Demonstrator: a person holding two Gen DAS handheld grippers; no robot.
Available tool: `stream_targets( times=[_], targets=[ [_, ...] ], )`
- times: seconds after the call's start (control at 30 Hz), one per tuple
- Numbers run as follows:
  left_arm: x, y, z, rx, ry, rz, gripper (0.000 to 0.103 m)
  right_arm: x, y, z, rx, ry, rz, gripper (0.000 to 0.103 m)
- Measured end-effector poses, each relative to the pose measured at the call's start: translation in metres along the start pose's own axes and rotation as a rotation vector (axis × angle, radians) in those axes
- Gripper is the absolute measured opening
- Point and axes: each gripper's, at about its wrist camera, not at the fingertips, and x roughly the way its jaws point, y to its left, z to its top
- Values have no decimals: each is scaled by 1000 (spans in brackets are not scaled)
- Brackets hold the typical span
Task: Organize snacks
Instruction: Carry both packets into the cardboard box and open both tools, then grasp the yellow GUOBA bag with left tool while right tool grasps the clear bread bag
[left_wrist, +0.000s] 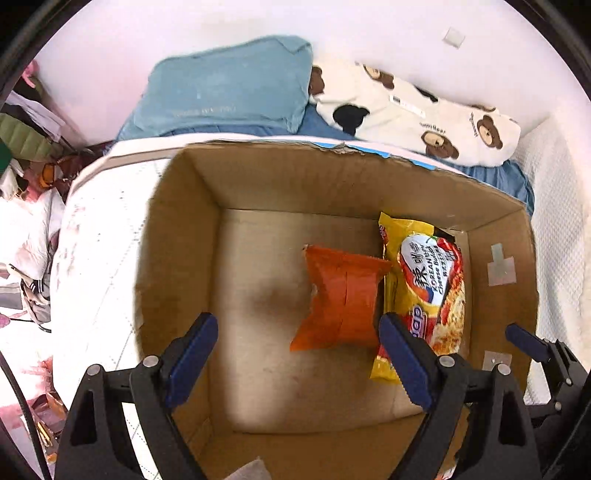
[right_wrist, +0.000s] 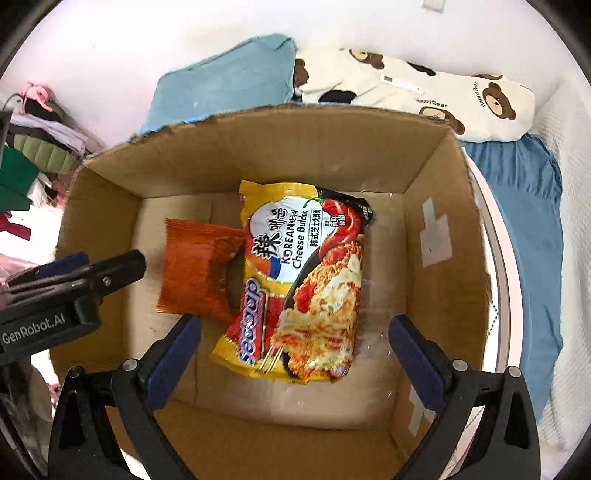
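hovering both tools over the cardboard box (right_wrist: 258, 147), i read the frames from the left. at the far left of the right wrist view sits clutter i cannot sort out: clothes or bags, too blurred to name. just inside that, at mid left, the left gripper (left_wrist: 297, 363) pokes in sideways; in its own view its jaws stand wide apart with nothing between the blue pads, only box floor beneath.

next, centre left of the box, lies the orange snack packet (right_wrist: 195, 273), flat on the floor. touching its right edge, and partly over it, lies the yellow noodle packet (right_wrist: 303, 280), printed face up, lengthwise toward the far wall. i judge both were set side by side to keep the floor tidy and leave room at the right, where bare cardboard shows.

the right gripper (right_wrist: 293, 363) hangs at lower centre, jaws spread fully, gripping nothing; the noodle packet's near end lies below the gap.

at upper right, beyond the box, a blue pillow (right_wrist: 221, 88) and a bear-print cushion (right_wrist: 424, 92) rest on bedding. the box's near wall is cut off by the frame's bottom edge, and the orange packet's label is unreadable.
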Motion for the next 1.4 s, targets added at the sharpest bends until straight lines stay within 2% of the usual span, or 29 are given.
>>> stream_targets(
  times=[0.13,0.37,0.47,0.53,0.6,0.67,0.7,0.73,0.77,0.83,0.87,0.93,1.0,1.1,1.17,1.2,1.27,1.33,1.4],
  targets=[
    [-21,4,-16,3,-61,9,89,-17,3,-11,-2,-50,-14,103],
    [-65,10,-52,6,-129,-31,89,-50,12,-32,-6,-132,0,103],
    [-80,16,-68,-11,-141,-55,89,-67,16,-52,10,-160,36,103],
    [-86,26,-84,-14,-120,-68,89,-74,16,-65,24,-171,54,103],
    [-82,41,-109,-55,-82,-78,89,-81,15,-87,49,-186,86,103],
    [-61,61,-137,-135,18,-112,89,-81,12,-109,74,-190,104,103],
    [-45,72,-152,-185,92,-159,89,-79,10,-125,93,-190,116,103],
    [-28,82,-167,-234,162,-196,89,-76,8,-138,117,-194,126,99],
    [-9,92,-183,-292,231,-227,89,-70,6,-151,136,-187,133,86],
    [21,106,-210,-394,328,-278,87,-56,3,-171,164,-152,149,78],
    [37,114,-222,-461,376,-298,86,-46,1,-184,191,-130,170,78],
    [55,121,-232,-552,418,-348,86,-31,1,-203,209,-95,172,78],
    [67,125,-235,-621,426,-376,86,-15,1,-223,239,-65,186,78],
    [83,123,-237,-664,430,-365,86,7,5,-247,277,-34,192,78],
    [88,114,-236,-621,414,-321,81,23,10,-260,292,-2,193,78],
    [89,110,-236,-584,407,-295,72,29,13,-266,296,13,196,78],
    [86,101,-238,-486,378,-260,70,37,20,-275,289,33,188,78],
    [79,93,-240,-372,351,-213,68,43,25,-282,281,40,178,78],
    [70,81,-245,-214,319,-148,66,48,31,-289,278,48,173,78]
  ],
)
